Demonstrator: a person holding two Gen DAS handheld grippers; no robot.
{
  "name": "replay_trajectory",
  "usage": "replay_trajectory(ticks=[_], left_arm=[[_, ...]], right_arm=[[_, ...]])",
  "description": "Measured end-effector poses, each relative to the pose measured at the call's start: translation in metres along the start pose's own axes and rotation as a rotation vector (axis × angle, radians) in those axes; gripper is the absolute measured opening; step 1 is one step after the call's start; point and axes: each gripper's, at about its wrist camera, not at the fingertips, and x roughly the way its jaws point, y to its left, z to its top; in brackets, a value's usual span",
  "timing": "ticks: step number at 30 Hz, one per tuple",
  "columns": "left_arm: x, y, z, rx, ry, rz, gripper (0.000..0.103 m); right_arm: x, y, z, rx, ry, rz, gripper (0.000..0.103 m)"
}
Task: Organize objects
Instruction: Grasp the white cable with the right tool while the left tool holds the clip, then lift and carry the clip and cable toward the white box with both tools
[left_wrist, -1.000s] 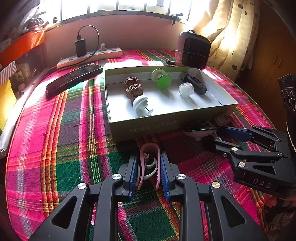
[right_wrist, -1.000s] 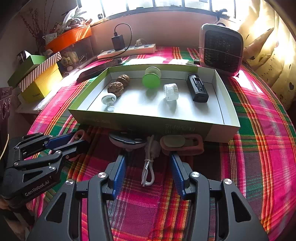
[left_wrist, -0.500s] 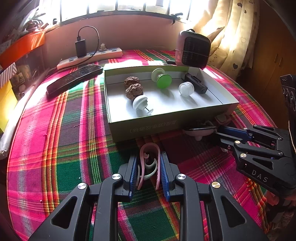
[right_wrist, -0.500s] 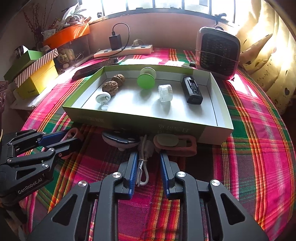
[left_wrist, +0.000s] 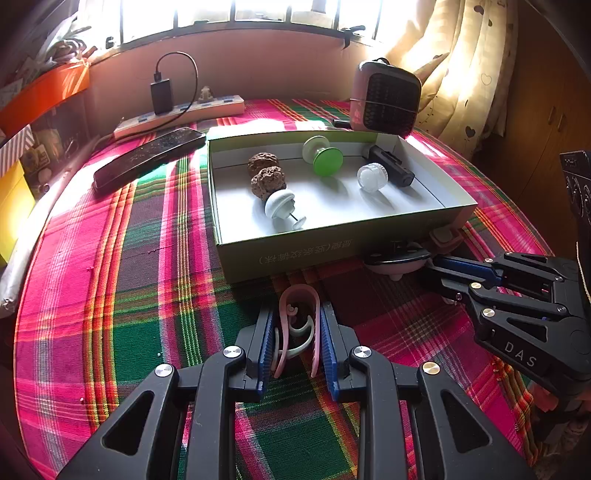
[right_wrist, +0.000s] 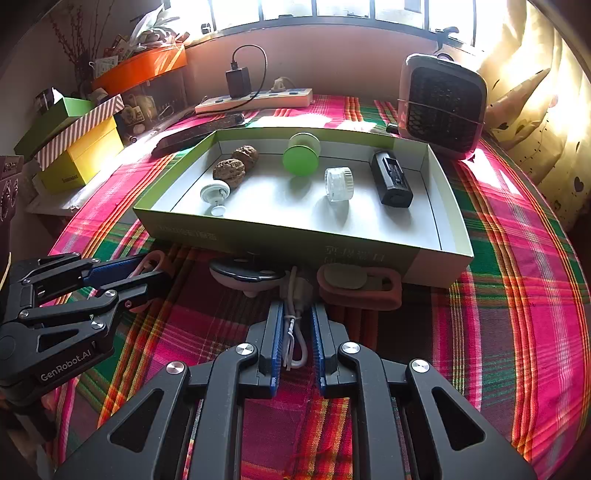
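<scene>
Two tools work the near edge of the plaid-clothed counter (left_wrist: 110, 295), each already pinching something. The left tool (left_wrist: 297, 325) is pressed together on a pink and pale-green plastic clip (left_wrist: 295, 314) that lies on the cloth just short of the box. The right tool (right_wrist: 297, 325) has just been closing, and its pads now squeeze a small bundled white cable (right_wrist: 293, 332) lying between them on the cloth. Neither piece looks lifted yet, as far as can be told. Left beside the cable, against the near wall of the box, lie a dark-topped pink dish-shaped gadget (right_wrist: 245, 277) and a terracotta rubber strap with a pale oval pad (right_wrist: 358, 288). Beyond them, the shallow green cardboard box with a white floor (right_wrist: 258, 236) already holds two brown wrinkled walnuts (right_wrist: 236, 164), a white suction-cup hook (right_wrist: 215, 195), a green and white spool (right_wrist: 301, 157), a clear ribbed cap (right_wrist: 338, 183) and a black battery block (right_wrist: 391, 179). So I judge the sorting a little over halfway: six things are in, four are outside, and two of those are gripped. The box's near wall must be cleared by both loads. Farther back lie a dark phone (left_wrist: 147, 157), a white power strip with a black charger (left_wrist: 177, 114) and a small pink heater (left_wrist: 386, 98), none in the way.
</scene>
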Motion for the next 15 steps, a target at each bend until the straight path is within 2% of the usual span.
replay_trajectory(ticks=[15], left_arm=[[0.0, -0.0005, 0.0004, 0.003, 0.0, 0.005, 0.022]], right_arm=[[-0.0005, 0.0004, -0.0002, 0.003, -0.001, 0.003, 0.014]])
